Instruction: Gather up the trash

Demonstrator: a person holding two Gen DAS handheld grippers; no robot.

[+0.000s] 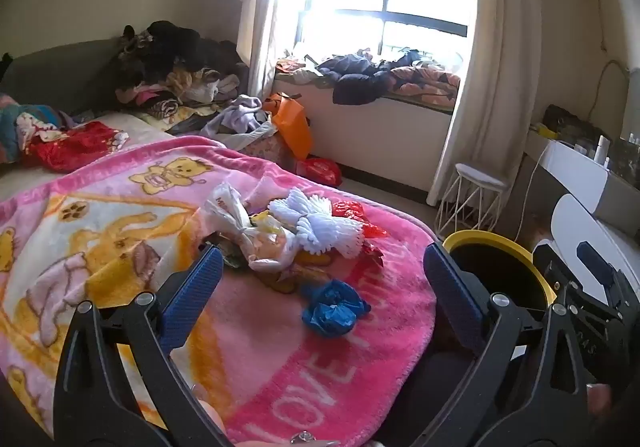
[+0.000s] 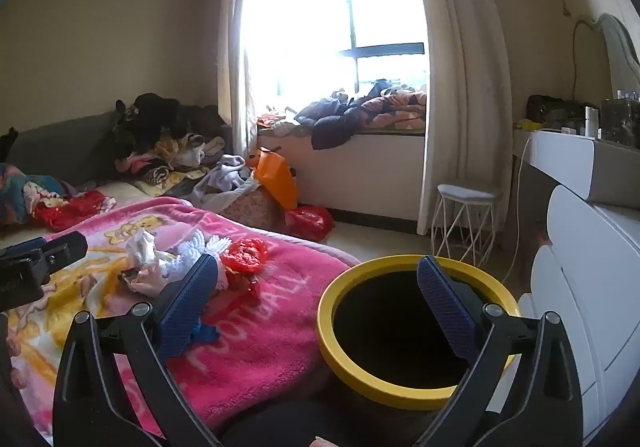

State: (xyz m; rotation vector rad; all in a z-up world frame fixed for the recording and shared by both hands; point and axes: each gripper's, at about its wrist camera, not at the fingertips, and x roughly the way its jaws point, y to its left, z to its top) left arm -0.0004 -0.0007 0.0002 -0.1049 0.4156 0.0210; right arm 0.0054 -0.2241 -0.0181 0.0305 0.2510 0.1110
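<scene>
A pile of trash lies on the pink blanket (image 1: 280, 347): a crumpled blue bag (image 1: 334, 307), white foam netting (image 1: 320, 225), a knotted white plastic bag (image 1: 236, 215) and red wrappers (image 1: 352, 211). My left gripper (image 1: 322, 287) is open and empty, hovering above the blanket with the blue bag between its fingers' line. My right gripper (image 2: 316, 303) is open and empty, over the blanket's edge and the yellow-rimmed bin (image 2: 348, 359). The bin also shows in the left wrist view (image 1: 488, 241). In the right wrist view I see the red wrapper (image 2: 245, 255) and foam netting (image 2: 192, 251).
The bin stands on the floor between the bed and a white dresser (image 2: 580, 287). A white wire stool (image 2: 464, 223) stands by the curtain. Clothes are heaped at the bed's far end (image 1: 172, 67) and on the window sill (image 1: 380, 75). An orange bag (image 1: 290, 123) leans there.
</scene>
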